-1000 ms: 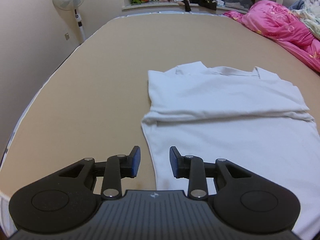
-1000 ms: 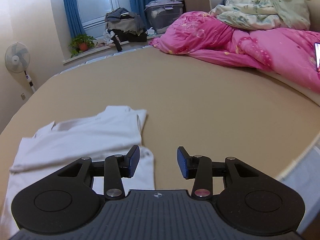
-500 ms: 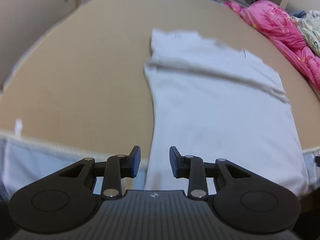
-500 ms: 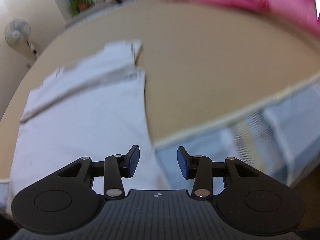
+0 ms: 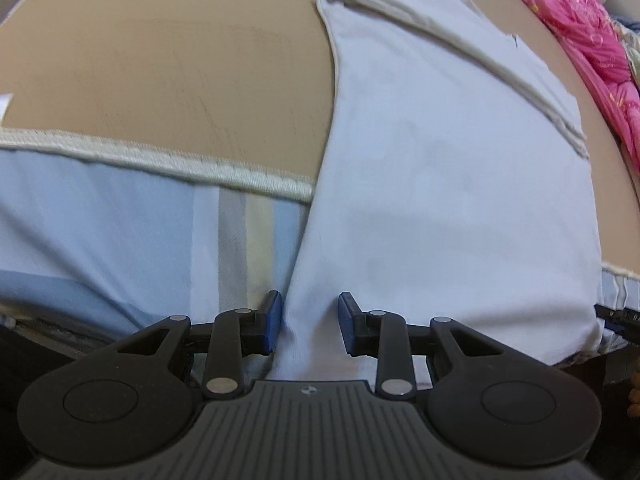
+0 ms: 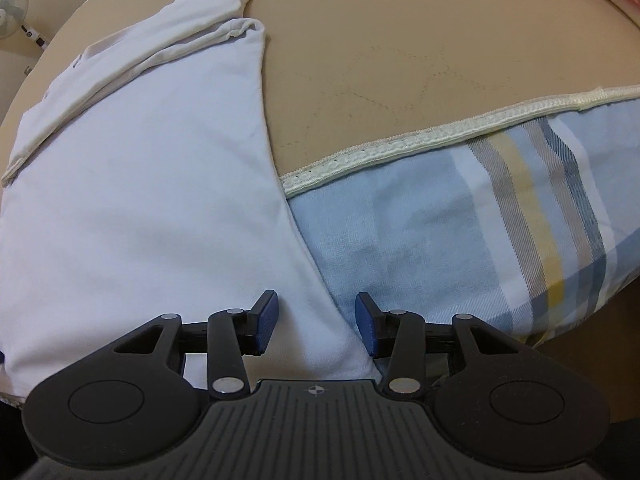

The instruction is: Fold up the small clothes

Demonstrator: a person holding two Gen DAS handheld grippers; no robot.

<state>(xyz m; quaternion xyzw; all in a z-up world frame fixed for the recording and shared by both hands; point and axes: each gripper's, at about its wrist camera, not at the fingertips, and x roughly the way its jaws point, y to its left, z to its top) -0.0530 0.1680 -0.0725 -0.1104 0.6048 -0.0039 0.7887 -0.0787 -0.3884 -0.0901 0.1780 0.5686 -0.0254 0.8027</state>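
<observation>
A white T-shirt (image 5: 448,168) lies flat on the tan mattress, its sleeves folded across the top, its hem hanging over the near edge. It also shows in the right wrist view (image 6: 152,184). My left gripper (image 5: 310,322) is open, its jaws straddling the shirt's lower left corner at the hanging hem. My right gripper (image 6: 316,320) is open, its jaws straddling the shirt's lower right corner. Neither is closed on the cloth.
The tan mattress (image 5: 168,64) ends in a cream piped edge (image 6: 440,132). A blue striped sheet (image 6: 480,232) covers its side below. A pink quilt (image 5: 584,28) lies at the right. A fan (image 6: 12,4) stands far left.
Both grippers have dropped down and back to the near mattress edge, from above the bed to the shirt's hanging hem corners. Jaws stay open. The shirt has not moved.
</observation>
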